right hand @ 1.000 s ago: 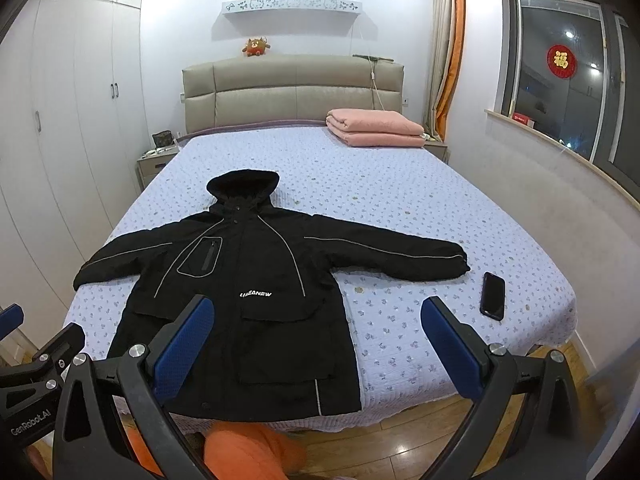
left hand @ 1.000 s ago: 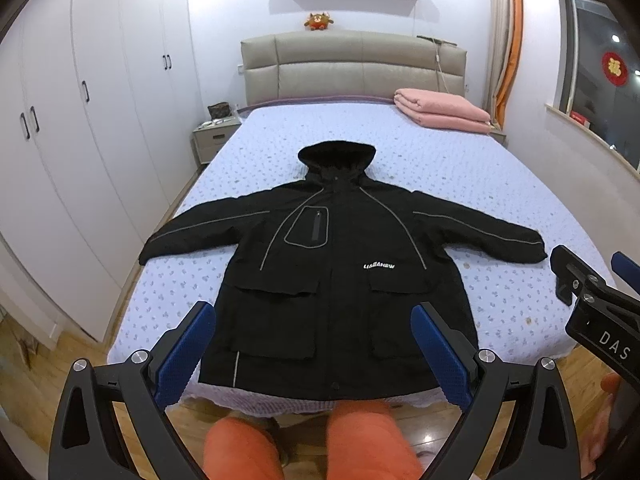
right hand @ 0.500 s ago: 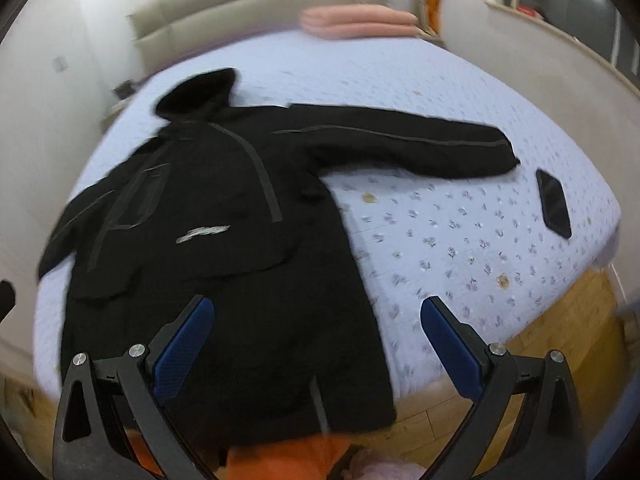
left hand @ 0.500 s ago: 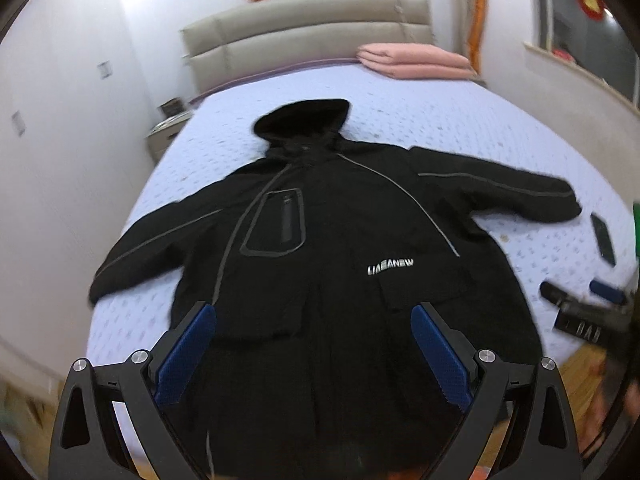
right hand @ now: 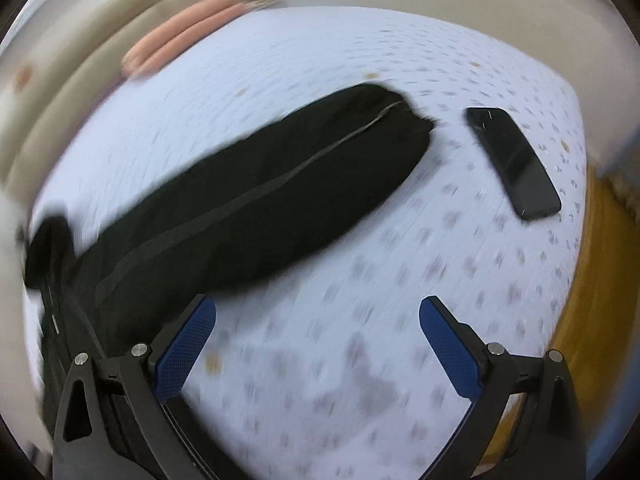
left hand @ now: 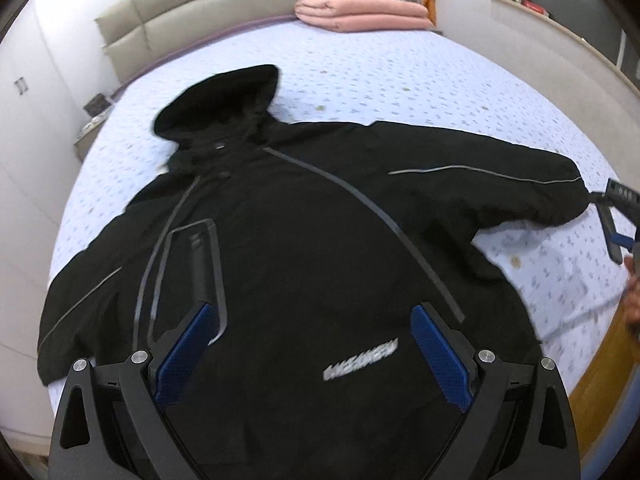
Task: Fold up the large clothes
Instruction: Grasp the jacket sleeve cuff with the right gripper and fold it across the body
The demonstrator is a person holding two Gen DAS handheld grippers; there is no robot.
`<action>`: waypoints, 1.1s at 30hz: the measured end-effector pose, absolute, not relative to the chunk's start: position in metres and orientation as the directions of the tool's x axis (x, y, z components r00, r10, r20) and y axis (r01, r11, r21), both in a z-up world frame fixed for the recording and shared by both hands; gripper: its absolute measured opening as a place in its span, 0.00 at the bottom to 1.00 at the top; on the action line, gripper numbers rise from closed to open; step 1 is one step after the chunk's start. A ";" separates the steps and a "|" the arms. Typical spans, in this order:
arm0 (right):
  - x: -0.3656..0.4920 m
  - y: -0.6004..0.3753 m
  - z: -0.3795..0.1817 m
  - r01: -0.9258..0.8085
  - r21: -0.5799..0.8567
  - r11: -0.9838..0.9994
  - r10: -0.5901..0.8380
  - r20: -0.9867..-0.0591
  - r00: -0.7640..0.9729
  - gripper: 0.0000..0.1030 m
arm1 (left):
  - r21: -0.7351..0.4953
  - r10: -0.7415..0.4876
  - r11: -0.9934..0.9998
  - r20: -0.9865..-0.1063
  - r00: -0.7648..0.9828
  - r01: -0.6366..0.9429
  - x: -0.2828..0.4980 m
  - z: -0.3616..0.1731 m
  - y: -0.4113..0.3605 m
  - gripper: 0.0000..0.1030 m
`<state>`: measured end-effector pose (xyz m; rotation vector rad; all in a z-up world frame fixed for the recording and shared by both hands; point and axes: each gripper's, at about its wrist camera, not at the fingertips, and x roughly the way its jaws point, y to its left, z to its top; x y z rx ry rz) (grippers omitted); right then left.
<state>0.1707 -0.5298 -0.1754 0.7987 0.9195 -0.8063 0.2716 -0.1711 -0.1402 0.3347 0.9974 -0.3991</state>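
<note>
A black hooded jacket [left hand: 304, 240] lies spread face up on the bed, hood toward the headboard, both sleeves out to the sides. My left gripper [left hand: 316, 344] is open and hovers over the jacket's chest, above the white logo. My right gripper [right hand: 318, 344] is open and empty over the bedsheet, just below the jacket's right sleeve [right hand: 256, 204]. The right gripper also shows at the right edge of the left wrist view [left hand: 618, 220], close to the sleeve cuff. The right wrist view is blurred.
The bed has a lilac dotted sheet [left hand: 420, 92]. A black phone [right hand: 514, 162] lies on it right of the sleeve cuff. A folded pink blanket [left hand: 362, 12] sits by the padded headboard [left hand: 224, 4]. Wooden floor [right hand: 600, 280] shows beyond the bed's right edge.
Both grippers have moved forward and down over the bed. The left came in over the jacket's chest; the right swung toward the right sleeve and phone. Both stay open.
</note>
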 end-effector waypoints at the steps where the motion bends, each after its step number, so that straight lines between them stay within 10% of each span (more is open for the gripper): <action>1: 0.170 -0.557 -0.178 0.871 0.253 0.421 -0.237 -0.897 0.375 0.96 | 0.094 -0.165 0.874 -0.866 0.473 0.477 0.279 -0.141 -0.186 0.96; 16: 0.198 -0.719 -0.254 0.877 0.362 0.316 -0.083 -0.910 0.405 0.76 | -0.022 -0.210 0.874 -0.918 0.337 0.486 0.359 -0.185 -0.321 0.95; 21: 0.214 -0.717 -0.227 0.832 0.351 0.429 -0.117 -0.892 0.436 0.35 | -0.018 -0.212 0.842 -0.930 0.302 0.539 0.376 -0.211 -0.361 0.95; 33: 0.224 -0.715 -0.248 0.836 0.219 0.504 -0.159 -0.927 0.339 0.34 | -0.007 -0.215 0.750 -0.948 0.234 0.661 0.370 -0.270 -0.426 0.95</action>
